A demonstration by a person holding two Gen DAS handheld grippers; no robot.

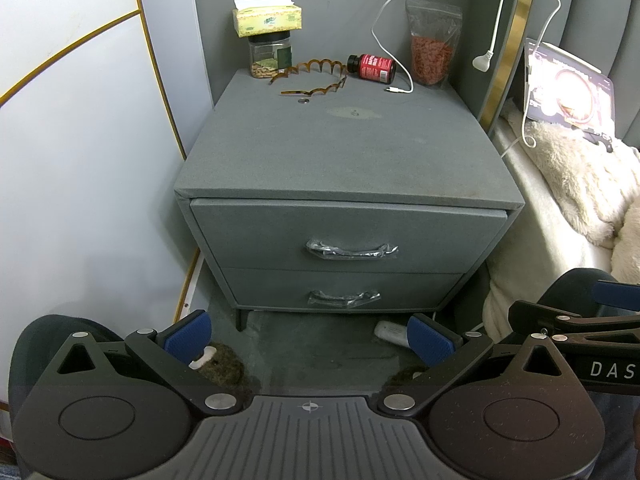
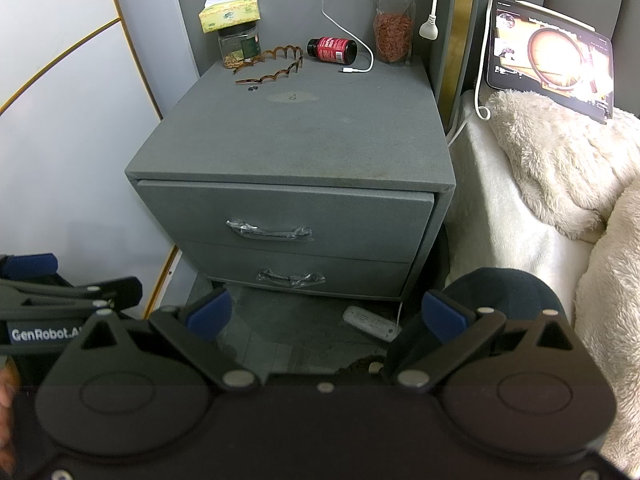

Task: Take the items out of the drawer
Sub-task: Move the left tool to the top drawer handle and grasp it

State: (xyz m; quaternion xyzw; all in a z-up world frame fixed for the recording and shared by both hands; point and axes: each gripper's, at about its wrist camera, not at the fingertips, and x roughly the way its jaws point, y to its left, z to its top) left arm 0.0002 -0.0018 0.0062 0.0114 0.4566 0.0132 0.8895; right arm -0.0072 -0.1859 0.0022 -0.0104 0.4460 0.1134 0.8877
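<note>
A grey fabric nightstand (image 1: 340, 152) (image 2: 296, 140) stands ahead with two drawers. The top drawer (image 1: 344, 236) (image 2: 288, 216) sits slightly ajar; its plastic-wrapped handle (image 1: 352, 250) (image 2: 270, 232) faces me. The bottom drawer (image 1: 344, 290) (image 2: 296, 274) is shut, with a like handle (image 1: 342, 297) (image 2: 290, 278). My left gripper (image 1: 310, 338) is open and empty, low in front of the nightstand. My right gripper (image 2: 326, 318) is open and empty, also low and short of the drawers. What is in the drawers is hidden.
On the nightstand's back: tissue box (image 1: 267, 18) on a nut jar (image 1: 269, 58), a brown headband (image 1: 312, 74), red bottle (image 1: 371, 68), bag of red bits (image 1: 432, 46), white cable (image 1: 394, 40). Bed with fluffy blanket (image 2: 560, 152) and tablet (image 2: 550, 54) at right. White tube (image 2: 370, 320) on the floor.
</note>
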